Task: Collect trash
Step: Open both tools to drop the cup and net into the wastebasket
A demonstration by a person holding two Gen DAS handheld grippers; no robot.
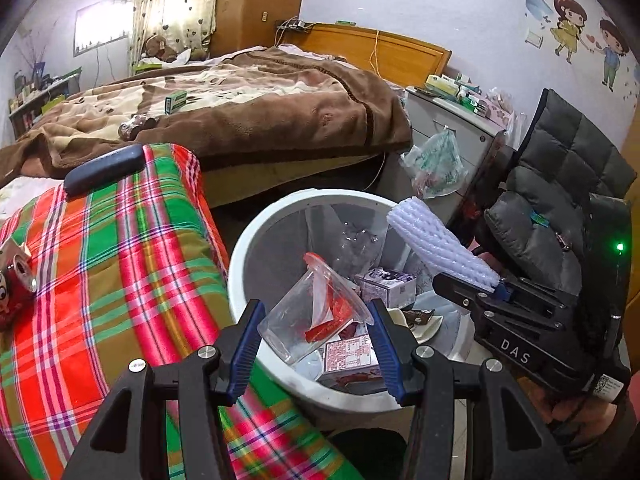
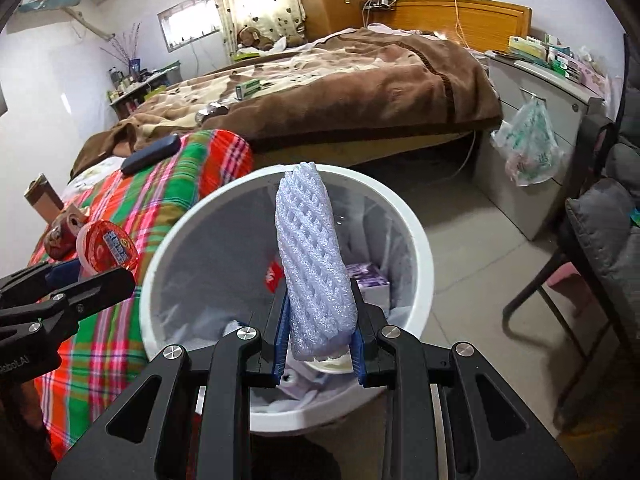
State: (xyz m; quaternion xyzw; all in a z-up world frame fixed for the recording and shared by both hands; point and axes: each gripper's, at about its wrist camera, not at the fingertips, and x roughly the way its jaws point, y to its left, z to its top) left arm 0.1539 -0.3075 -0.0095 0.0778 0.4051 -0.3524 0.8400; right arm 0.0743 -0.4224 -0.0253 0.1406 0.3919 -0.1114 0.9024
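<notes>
A white round trash bin stands on the floor beside the plaid bed cover. It holds small boxes and wrappers. My left gripper is shut on a clear plastic cup with a red lid and holds it tilted over the bin's near rim. My right gripper is shut on a white foam net sleeve over the bin; the sleeve also shows in the left wrist view.
A plaid cover lies left of the bin, with a dark case and a red can on it. A brown-blanketed bed, a grey cabinet with a hanging plastic bag, and a chair surround the floor.
</notes>
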